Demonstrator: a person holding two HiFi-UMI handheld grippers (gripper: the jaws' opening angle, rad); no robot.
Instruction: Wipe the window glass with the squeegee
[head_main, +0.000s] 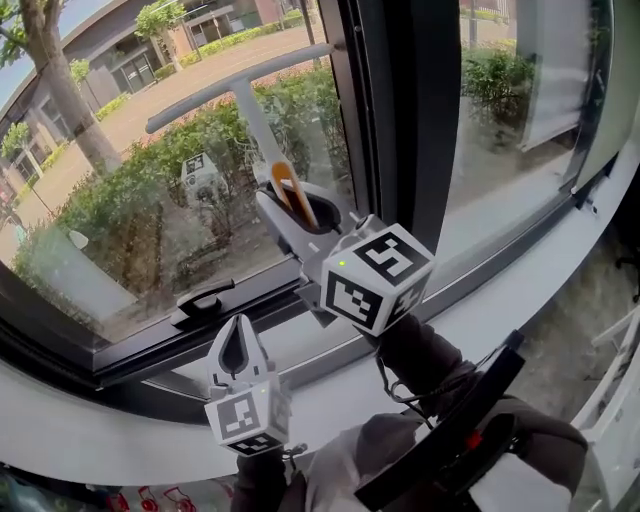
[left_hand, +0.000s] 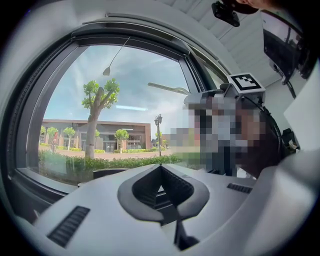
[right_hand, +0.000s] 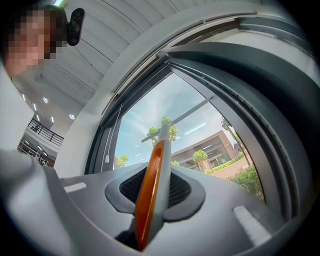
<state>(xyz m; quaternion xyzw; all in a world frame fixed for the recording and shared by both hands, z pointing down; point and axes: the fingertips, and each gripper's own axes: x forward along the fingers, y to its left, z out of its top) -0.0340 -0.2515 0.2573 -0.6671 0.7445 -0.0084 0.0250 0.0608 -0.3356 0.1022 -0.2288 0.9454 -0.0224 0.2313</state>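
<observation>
The squeegee (head_main: 262, 125) has a grey T-shaped blade and an orange and grey handle. Its blade lies against the window glass (head_main: 110, 210) high in the left pane, tilted up to the right. My right gripper (head_main: 300, 208) is shut on the handle just below the glass. In the right gripper view the orange handle (right_hand: 150, 190) stands upright between the jaws with the blade (right_hand: 182, 116) above. My left gripper (head_main: 238, 340) hovers lower, over the sill in front of the frame. It is shut and holds nothing, its tips (left_hand: 161, 169) meeting in the left gripper view.
A black window latch (head_main: 204, 298) sits on the lower frame just above the left gripper. A thick black mullion (head_main: 400, 110) splits the left pane from the right pane (head_main: 515, 110). The white sill (head_main: 530, 270) runs below. Hedges and trees lie outside.
</observation>
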